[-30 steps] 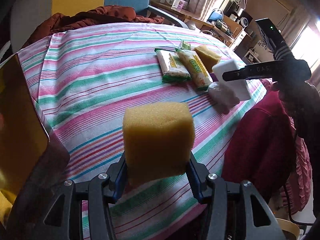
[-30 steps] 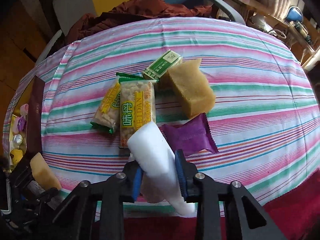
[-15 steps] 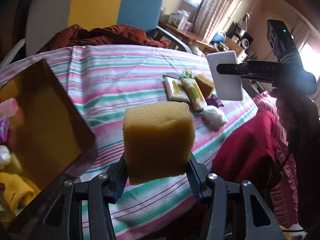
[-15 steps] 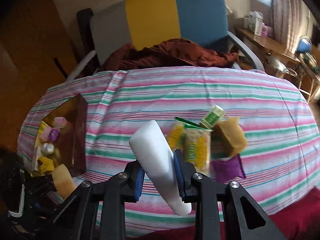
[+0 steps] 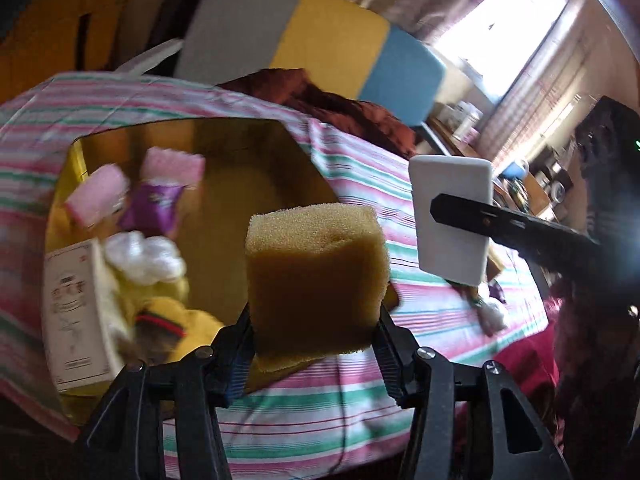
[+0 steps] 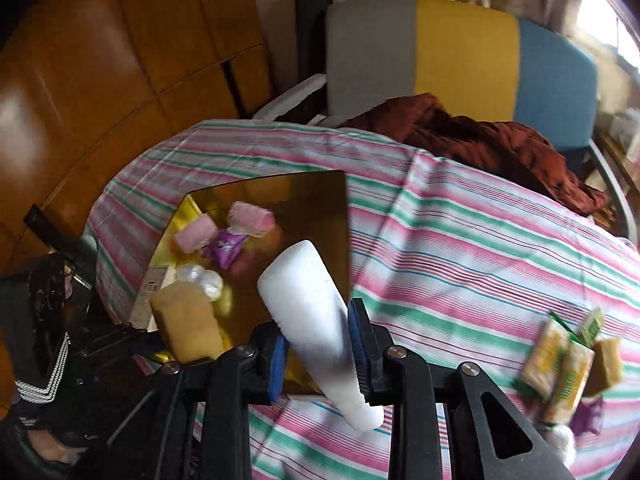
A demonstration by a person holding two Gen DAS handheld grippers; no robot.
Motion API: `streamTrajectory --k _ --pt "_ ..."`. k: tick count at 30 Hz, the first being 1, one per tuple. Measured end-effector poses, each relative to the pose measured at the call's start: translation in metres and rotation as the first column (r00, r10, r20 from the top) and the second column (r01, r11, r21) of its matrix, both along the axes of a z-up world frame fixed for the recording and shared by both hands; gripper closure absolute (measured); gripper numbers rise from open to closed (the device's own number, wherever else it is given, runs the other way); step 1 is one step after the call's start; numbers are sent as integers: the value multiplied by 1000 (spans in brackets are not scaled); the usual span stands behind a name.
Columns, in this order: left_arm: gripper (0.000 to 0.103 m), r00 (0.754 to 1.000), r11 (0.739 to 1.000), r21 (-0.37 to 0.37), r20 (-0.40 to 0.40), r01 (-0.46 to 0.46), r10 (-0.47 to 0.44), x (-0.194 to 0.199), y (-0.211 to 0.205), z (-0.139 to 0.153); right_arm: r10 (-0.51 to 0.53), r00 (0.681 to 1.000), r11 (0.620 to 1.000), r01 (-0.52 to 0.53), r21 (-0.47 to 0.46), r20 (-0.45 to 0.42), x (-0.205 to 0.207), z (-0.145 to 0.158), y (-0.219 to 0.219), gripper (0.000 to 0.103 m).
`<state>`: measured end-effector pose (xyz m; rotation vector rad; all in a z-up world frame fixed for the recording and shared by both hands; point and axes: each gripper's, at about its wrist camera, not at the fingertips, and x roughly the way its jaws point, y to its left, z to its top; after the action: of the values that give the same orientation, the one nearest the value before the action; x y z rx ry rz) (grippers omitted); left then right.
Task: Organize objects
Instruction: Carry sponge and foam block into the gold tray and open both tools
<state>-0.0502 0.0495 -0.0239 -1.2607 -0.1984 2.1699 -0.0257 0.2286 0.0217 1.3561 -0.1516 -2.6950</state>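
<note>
Both tools are loaded and hanging over the gold box [image 6: 304, 192] that sits near the left edge of the desk [image 6: 460, 240], so the step in hand looks like the drop-off.

The left tool [image 5: 316, 336] has its jaws closed on the lower sides of a yellow sponge [image 5: 316, 276], held upright above the box's near right side. The right tool [image 6: 318, 344] is clamped across the middle of a white block [image 6: 308, 292], which tilts up and away from the jaws and hangs over the box's right edge. In the left view this block [image 5: 452, 216] shows as a flat slab just right of the sponge, apart from it.

The box already holds two pink packets [image 6: 252, 216], a purple packet [image 6: 224, 246], a clear wrapped lump [image 6: 202, 278], a white carton [image 5: 74, 312] and something yellow [image 5: 192, 320]. The bare floor of the box lies toward its far right part.

Near the right edge of the desk lie two snack bars [image 6: 560, 364], a green packet [image 6: 591, 326], a brown sponge [image 6: 608, 364], a purple wrapper [image 6: 588, 420] and a white lump [image 6: 562, 442], so the task seems well short of done.

The next move likely calls for lowering each piece inside the walls before opening the jaws, one at a time. The block should move further left first, since released here it might catch the rim and tip out.
</note>
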Motion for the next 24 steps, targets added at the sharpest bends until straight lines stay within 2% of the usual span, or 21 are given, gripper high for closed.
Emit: streamTrajectory --k 2,3,4,6,9,11,17,21,22,24 --pt "46 998 999 -18 39 -44 45 -9 -11 -9 33 999 999 -33 -5 36 -12 -13 -19 72" --pt "44 996 998 -22 60 -61 62 -12 -15 -13 53 997 998 -52 -22 60 -16 -20 -27 67" --pt "42 994 997 -22 78 -75 77 -15 -20 -17 75 994 996 -71 -52 85 -20 -27 -34 53" --pt "37 991 996 -8 99 -89 90 -17 -31 -23 131 982 987 -116 -114 134 -23 -44 -46 34" --pt "37 992 996 -42 101 -77 81 -13 -35 -31 157 973 978 -129 -167 167 -22 -64 -55 32" --pt "37 991 997 -13 112 -73 74 -10 -38 -35 157 972 972 -121 -202 175 -19 -71 -54 32" --pt "37 995 997 2 62 -82 82 -3 -44 -22 138 982 965 -105 -240 125 -10 -63 -45 27" --pt "37 993 993 -18 -2 -115 115 -2 -47 -6 98 994 977 -86 -193 55 4 -48 -42 14" --pt "37 991 991 -34 -23 -129 128 -1 -46 -3 91 995 981 -83 -178 38 7 -45 -41 7" --pt "37 982 979 -105 -98 -172 162 2 -44 4 74 997 986 -72 -150 8 13 -40 -40 0"
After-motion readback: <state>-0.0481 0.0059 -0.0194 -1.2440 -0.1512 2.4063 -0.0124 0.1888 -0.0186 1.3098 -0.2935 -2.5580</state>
